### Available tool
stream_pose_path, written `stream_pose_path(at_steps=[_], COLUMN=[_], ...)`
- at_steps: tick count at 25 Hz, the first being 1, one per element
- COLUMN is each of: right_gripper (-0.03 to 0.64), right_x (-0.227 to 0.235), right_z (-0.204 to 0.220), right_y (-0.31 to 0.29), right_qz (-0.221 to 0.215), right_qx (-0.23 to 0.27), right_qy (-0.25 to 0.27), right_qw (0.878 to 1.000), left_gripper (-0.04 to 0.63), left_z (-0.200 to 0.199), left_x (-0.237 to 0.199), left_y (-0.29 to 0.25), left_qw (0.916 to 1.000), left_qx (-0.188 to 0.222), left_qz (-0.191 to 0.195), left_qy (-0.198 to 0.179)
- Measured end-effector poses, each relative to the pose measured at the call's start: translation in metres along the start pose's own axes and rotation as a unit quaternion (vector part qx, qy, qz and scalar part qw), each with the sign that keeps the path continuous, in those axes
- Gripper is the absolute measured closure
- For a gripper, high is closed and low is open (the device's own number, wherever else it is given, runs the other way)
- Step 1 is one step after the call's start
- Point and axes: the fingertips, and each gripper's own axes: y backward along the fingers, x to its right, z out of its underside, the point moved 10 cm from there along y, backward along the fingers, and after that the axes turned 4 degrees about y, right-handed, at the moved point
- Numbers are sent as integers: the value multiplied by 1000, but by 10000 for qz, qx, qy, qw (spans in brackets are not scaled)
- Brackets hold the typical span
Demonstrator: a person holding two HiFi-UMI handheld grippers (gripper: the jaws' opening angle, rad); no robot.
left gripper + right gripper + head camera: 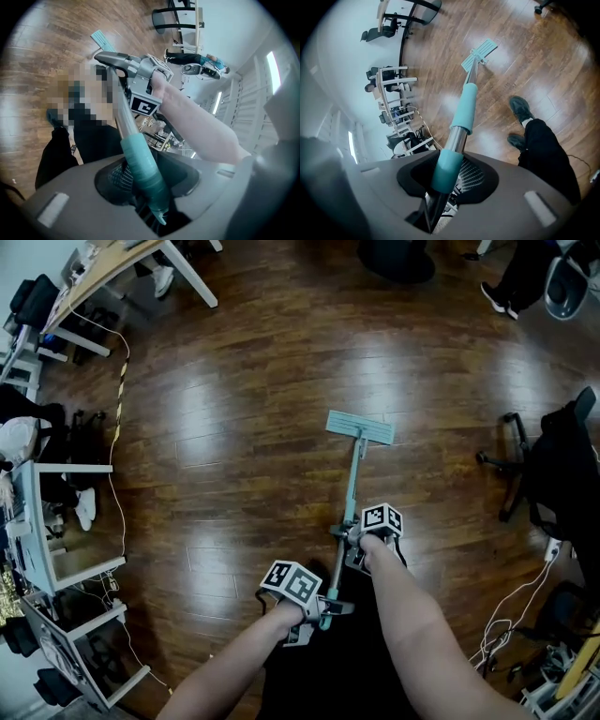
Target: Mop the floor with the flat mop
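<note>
A flat mop with a teal pad [360, 427] lies flat on the dark wooden floor ahead of me, its teal and silver pole [352, 488] sloping back toward my hands. My right gripper [358, 542] is shut on the pole's middle; its own view shows the pole [459, 126] running from the jaws out to the pad [479, 53]. My left gripper [319, 610] is shut on the teal top end of the pole [143, 171], lower and closer to my body. From the left gripper view the right gripper [140, 77] shows farther down the pole.
Desks and cables [56, 465] line the left side. An office chair [553, 465] stands at the right with white cables [511, 620] on the floor near it. A person's feet [497, 296] are at the far right corner. My own shoes [518, 119] stand near the pole.
</note>
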Motion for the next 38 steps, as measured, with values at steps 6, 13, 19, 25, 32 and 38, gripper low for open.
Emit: stream_pose_path(at_steps=[6, 13, 19, 25, 32, 38], right_gripper=[494, 491, 489, 486, 488, 488], right_x=[16, 34, 40, 35, 34, 25], right_z=[85, 161, 165, 160, 154, 130], right_y=[-38, -82, -78, -71, -63, -53], right_qz=[88, 19, 127, -41, -75, -263], right_qx=[-235, -653, -790, -912, -971, -767], right_qy=[-225, -382, -306, -183, -163, -132], right_qw=[9994, 9971, 9963, 9957, 9951, 9966], left_gripper=[446, 446, 431, 419, 423, 425], left_z=[73, 141, 146, 141, 135, 112], left_x=[-45, -90, -88, -76, -67, -51], left_y=[34, 59, 47, 40, 33, 31], left_qw=[9999, 9996, 9992, 9979, 9970, 9979], left_qx=[-139, -174, -366, -599, -694, -586], left_qz=[69, -165, -113, -133, -285, -203], left_qy=[63, 127, -107, -214, -173, -169])
